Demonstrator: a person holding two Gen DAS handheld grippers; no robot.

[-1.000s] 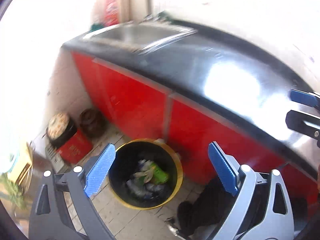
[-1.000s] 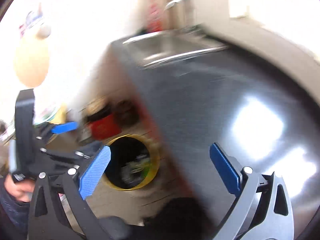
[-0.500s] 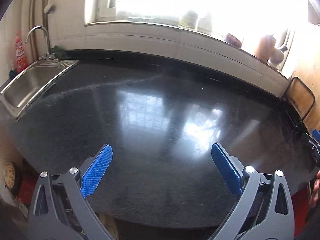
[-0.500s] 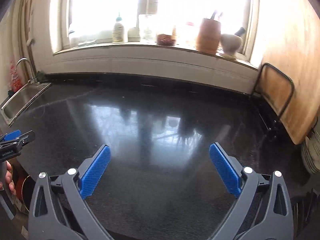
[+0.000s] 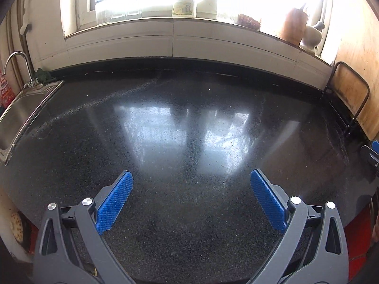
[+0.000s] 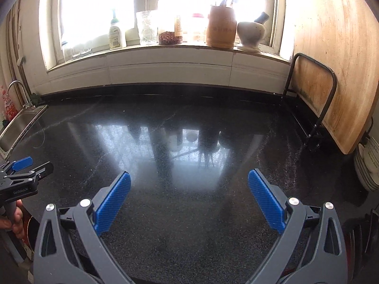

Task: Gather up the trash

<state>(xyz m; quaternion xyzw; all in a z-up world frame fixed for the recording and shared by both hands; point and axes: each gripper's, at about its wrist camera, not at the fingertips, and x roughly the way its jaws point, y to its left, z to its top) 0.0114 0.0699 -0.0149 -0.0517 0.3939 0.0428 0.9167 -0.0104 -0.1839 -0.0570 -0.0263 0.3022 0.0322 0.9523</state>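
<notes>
Both wrist views face a glossy black speckled countertop [image 5: 189, 130] [image 6: 189, 142], and no trash shows on it. My left gripper [image 5: 190, 184] is open above the counter's near edge, with nothing between its blue pads. My right gripper [image 6: 189, 184] is open too and holds nothing. In the right wrist view the left gripper [image 6: 32, 164] pokes in at the far left, held by a hand [image 6: 16, 222]. The right gripper's tip [image 5: 374, 152] shows at the right edge of the left wrist view. The bin is out of view.
A steel sink [image 5: 19, 111] with a tap [image 5: 16, 58] lies at the counter's left end. Bottles, jars, a wooden holder [image 6: 221, 27] and a mortar [image 6: 251, 32] line the windowsill. A large wooden board [image 6: 341, 71] leans in a black rack [image 6: 327, 99] on the right. Plates [image 6: 368, 165] stand beyond.
A second ago both views looked down at the yellow-rimmed bin of trash on the floor beside the red cabinets. They have swung up to face the countertop and window, both grippers staying open.
</notes>
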